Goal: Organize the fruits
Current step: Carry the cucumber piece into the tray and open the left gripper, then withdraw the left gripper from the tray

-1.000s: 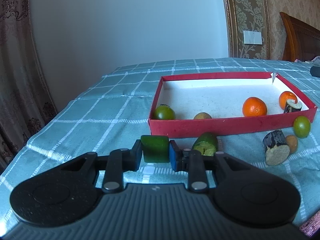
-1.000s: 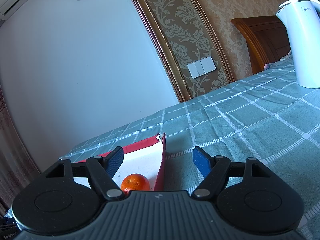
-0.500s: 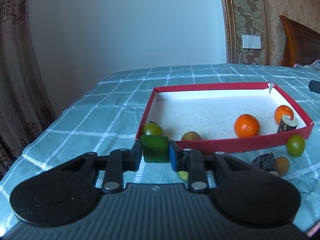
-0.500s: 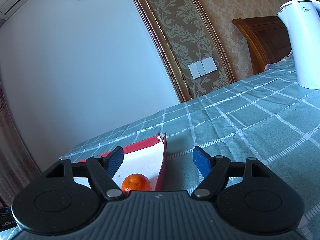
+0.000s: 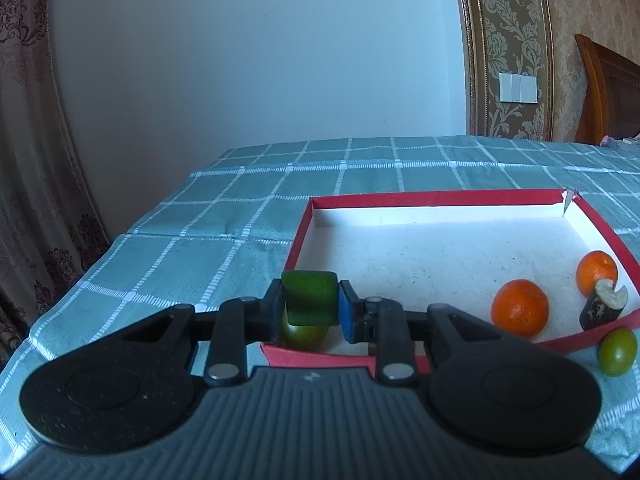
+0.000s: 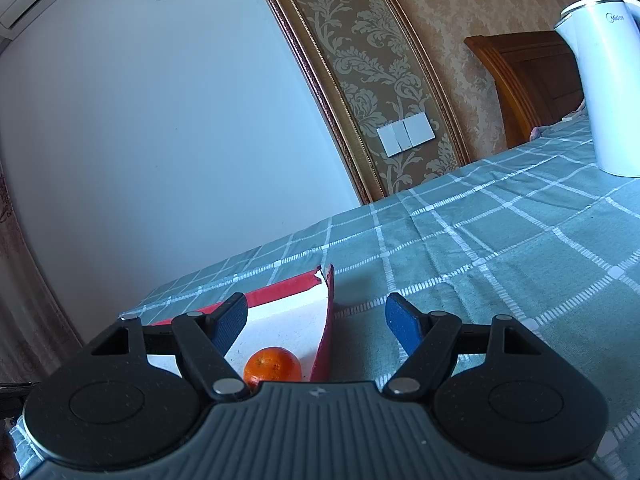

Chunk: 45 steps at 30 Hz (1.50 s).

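My left gripper [image 5: 309, 307] is shut on a green fruit chunk [image 5: 309, 302] and holds it above the near left corner of the red-rimmed white tray [image 5: 440, 200]. A round green fruit [image 5: 302, 336] lies in that corner, just under the chunk. In the tray's right part lie two oranges [image 5: 519, 307] [image 5: 596, 272] and a dark-skinned cut piece [image 5: 602, 308]. Another green fruit [image 5: 617, 351] lies on the cloth outside the tray's near rim. My right gripper [image 6: 316, 322] is open and empty over the tray's right wall [image 6: 326, 328], with one orange [image 6: 272, 368] below it.
The table [image 5: 200, 240] has a teal checked cloth; its left edge falls off near a curtain [image 5: 24, 160]. A white kettle [image 6: 600, 80] stands at the far right in the right wrist view. A wooden headboard [image 6: 528, 80] is behind it.
My left gripper has carried the green chunk up and forward, from the cloth before the tray to above its near left corner. The right gripper has barely moved.
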### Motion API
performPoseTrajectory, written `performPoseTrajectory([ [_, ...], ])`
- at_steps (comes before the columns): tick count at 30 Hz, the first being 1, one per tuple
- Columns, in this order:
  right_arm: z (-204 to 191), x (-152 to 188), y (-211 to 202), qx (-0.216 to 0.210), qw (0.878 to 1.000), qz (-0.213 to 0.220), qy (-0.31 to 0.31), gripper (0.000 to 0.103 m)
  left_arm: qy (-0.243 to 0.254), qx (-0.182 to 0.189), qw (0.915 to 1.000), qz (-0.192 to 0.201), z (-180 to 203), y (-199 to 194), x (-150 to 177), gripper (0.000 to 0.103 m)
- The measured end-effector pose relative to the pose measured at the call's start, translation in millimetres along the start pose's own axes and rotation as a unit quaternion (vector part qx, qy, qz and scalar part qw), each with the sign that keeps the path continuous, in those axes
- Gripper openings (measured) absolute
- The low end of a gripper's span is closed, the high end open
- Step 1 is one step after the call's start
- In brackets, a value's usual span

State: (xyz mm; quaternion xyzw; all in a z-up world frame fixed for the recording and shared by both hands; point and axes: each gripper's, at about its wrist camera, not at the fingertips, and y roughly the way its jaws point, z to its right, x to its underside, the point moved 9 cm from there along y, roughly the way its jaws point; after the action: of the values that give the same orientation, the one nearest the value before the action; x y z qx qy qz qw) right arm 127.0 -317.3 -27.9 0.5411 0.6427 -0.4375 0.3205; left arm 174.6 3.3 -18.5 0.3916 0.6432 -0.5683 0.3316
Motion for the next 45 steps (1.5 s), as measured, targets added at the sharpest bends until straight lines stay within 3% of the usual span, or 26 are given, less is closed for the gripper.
performPoseTrajectory([
  [11, 0, 0, 0, 0.0, 1.0, -0.001, 0.003, 0.076, 0.015, 0.001, 0.9999, -0.003, 11, 18, 0, 0.032],
  [13, 0, 0, 0, 0.0, 1.0, -0.002, 0.003, 0.076, 0.017, -0.005, 0.9998, -0.005, 10, 18, 1, 0.057],
  [14, 0, 0, 0, 0.0, 1.0, -0.002, 0.003, 0.076, 0.018, -0.008, 0.9998, 0.0, 10, 17, 0, 0.062],
  [20, 1, 0, 0, 0.0, 1.0, -0.001, 0.003, 0.076, 0.02, -0.006, 0.9998, -0.004, 10, 14, 3, 0.064],
  [21, 1, 0, 0, 0.001, 1.0, -0.001, 0.004, 0.076, 0.018, -0.007, 0.9998, -0.005, 9, 13, 3, 0.068],
  [24, 3, 0, 1, 0.002, 1.0, 0.0, 0.006, 0.076, 0.014, -0.022, 0.9997, -0.002, 5, 10, 1, 0.098],
  [33, 4, -1, 0, 0.006, 1.0, 0.002, 0.01, 0.076, -0.013, -0.033, 0.999, -0.025, -11, 13, 2, 0.103],
  [39, 4, -2, -1, 0.006, 1.0, 0.005, 0.012, 0.076, -0.066, 0.009, 0.9972, -0.034, -25, -8, 22, 0.103],
  [45, 3, -3, -3, 0.006, 1.0, 0.007, 0.008, 0.076, -0.063, 0.045, 0.9969, -0.016, -19, -27, 53, 0.103],
])
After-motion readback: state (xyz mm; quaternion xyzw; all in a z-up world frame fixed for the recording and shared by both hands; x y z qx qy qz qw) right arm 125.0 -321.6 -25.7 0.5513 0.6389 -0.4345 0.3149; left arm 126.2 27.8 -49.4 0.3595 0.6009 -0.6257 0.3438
